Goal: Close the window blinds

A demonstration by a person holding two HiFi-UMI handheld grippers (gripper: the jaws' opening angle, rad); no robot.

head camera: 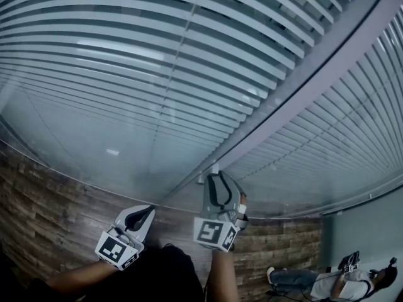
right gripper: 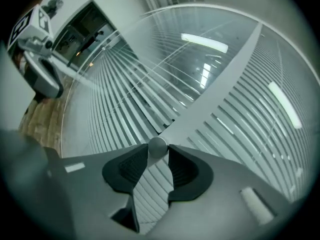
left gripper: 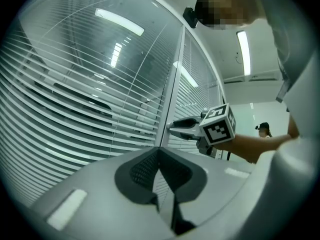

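Horizontal slat blinds (head camera: 157, 61) hang behind glass on both sides of a grey window post (head camera: 302, 99). Their slats stand open, with gaps between them. A small round grey knob (right gripper: 158, 146) at the post sits right between the tips of my right gripper (right gripper: 158, 151), whose jaws stand apart around it, open; from the head view this gripper (head camera: 217, 182) points up at the post's lower end. My left gripper (head camera: 143, 214) hangs lower left, away from the blinds, with its jaws shut and nothing in them (left gripper: 159, 151).
A wood-pattern panel (head camera: 38, 212) runs below the glass. A person (head camera: 327, 282) sits at the lower right, far off. Ceiling lights reflect in the glass (right gripper: 205, 43). My right gripper (left gripper: 175, 129) shows in the left gripper view at the post.
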